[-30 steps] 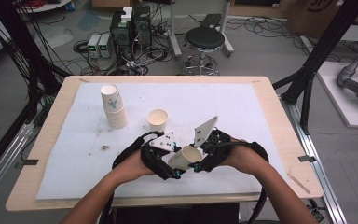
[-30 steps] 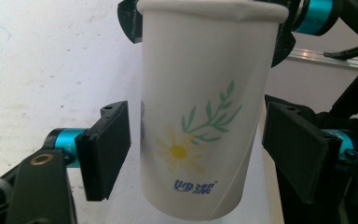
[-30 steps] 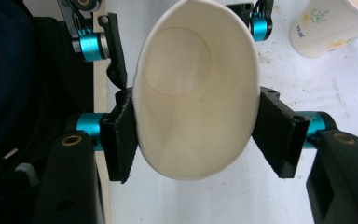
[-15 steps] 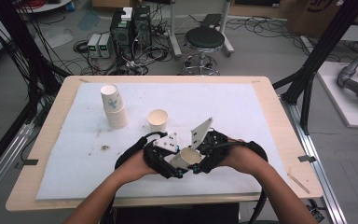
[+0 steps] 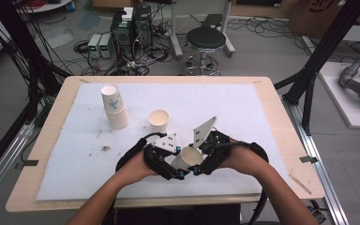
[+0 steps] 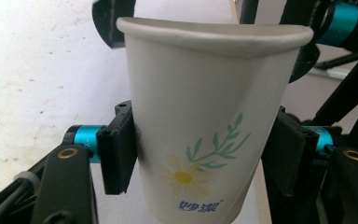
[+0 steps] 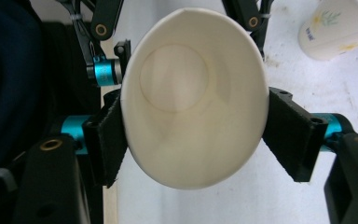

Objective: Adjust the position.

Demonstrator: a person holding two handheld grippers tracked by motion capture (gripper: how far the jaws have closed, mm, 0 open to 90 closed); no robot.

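Observation:
A white paper cup (image 5: 187,158) with a daisy print is held just above the table's near middle, between both hands. My left gripper (image 5: 177,165) comes from the left; in the left gripper view its pads (image 6: 116,154) press the cup (image 6: 200,93) low on its wall. After closing in, these jaws have just eased slightly wider. My right gripper (image 5: 198,161) comes from the right. In the right gripper view its pads (image 7: 105,140) touch the squeezed, oval rim of the cup (image 7: 191,116). These jaws have just been opening a little, with the cup still between them.
A stack of printed cups (image 5: 115,108) stands at the back left, and a single upright cup (image 5: 159,120) stands just behind the hands. A white sheet (image 5: 243,108) covers the wooden table. Another printed cup (image 7: 340,28) lies beyond the held one.
Both hands keep their place around the cup. The left gripper's jaws have drawn in on it.

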